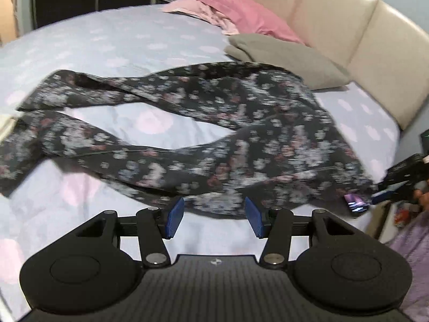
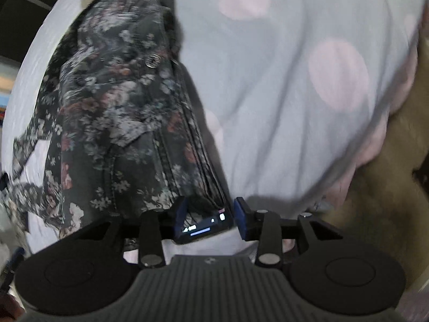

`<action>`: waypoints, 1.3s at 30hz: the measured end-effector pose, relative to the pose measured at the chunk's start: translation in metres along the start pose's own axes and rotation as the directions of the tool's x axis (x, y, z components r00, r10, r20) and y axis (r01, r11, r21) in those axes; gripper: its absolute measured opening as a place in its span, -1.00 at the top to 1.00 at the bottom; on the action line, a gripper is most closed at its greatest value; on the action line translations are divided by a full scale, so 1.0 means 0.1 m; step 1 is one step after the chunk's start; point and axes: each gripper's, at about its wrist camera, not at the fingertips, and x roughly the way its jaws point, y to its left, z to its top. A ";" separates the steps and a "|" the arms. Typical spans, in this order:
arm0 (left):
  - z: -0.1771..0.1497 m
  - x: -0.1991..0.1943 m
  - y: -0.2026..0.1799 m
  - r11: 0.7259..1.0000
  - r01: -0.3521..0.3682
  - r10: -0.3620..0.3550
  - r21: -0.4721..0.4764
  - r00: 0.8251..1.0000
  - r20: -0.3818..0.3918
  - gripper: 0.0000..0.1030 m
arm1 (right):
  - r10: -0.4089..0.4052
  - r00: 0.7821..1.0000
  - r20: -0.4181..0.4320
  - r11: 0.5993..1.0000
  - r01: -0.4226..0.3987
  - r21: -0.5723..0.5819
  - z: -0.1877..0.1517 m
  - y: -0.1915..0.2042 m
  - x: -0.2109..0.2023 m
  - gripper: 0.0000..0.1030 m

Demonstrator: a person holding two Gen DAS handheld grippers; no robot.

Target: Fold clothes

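Observation:
Dark floral trousers [image 1: 241, 134] lie spread on the bed, both legs running off to the left. My left gripper [image 1: 214, 218] hovers open over their near edge, blue pads apart and clear of the cloth. In the right wrist view the waistband and its metal button [image 2: 152, 60] fill the left half. My right gripper [image 2: 210, 217] stands open at the waist corner. A phone with a lit screen [image 2: 203, 226] lies on the cover between its pads, and no cloth is pinched. The left wrist view shows that same right gripper [image 1: 380, 193] at the far right, beside the phone [image 1: 356, 202].
The bed cover [image 1: 107, 43] is pale blue with pink dots. A folded khaki piece [image 1: 284, 59] and pink pillows [image 1: 241, 13] lie by the beige padded headboard [image 1: 348, 26]. Purple fabric [image 1: 413, 241] hangs past the bed's right edge. Tan fuzzy material [image 2: 388, 174] borders the cover.

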 end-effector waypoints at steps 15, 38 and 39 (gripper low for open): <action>-0.06 0.00 0.44 0.983 -0.092 0.088 -0.161 0.996 -0.029 0.03 | 0.024 0.984 0.174 0.999 -0.032 0.042 -0.03 -0.04 -0.30 0.84; -0.07 0.04 0.48 0.977 -0.130 0.124 -0.170 0.991 -0.041 0.03 | 0.036 0.975 0.221 0.976 -0.082 0.203 0.14 -0.38 -0.17 0.56; -0.07 0.04 0.50 0.975 -0.135 0.130 -0.175 0.991 -0.043 0.03 | 0.035 0.971 0.237 0.979 -0.081 0.186 0.15 -0.34 -0.20 0.66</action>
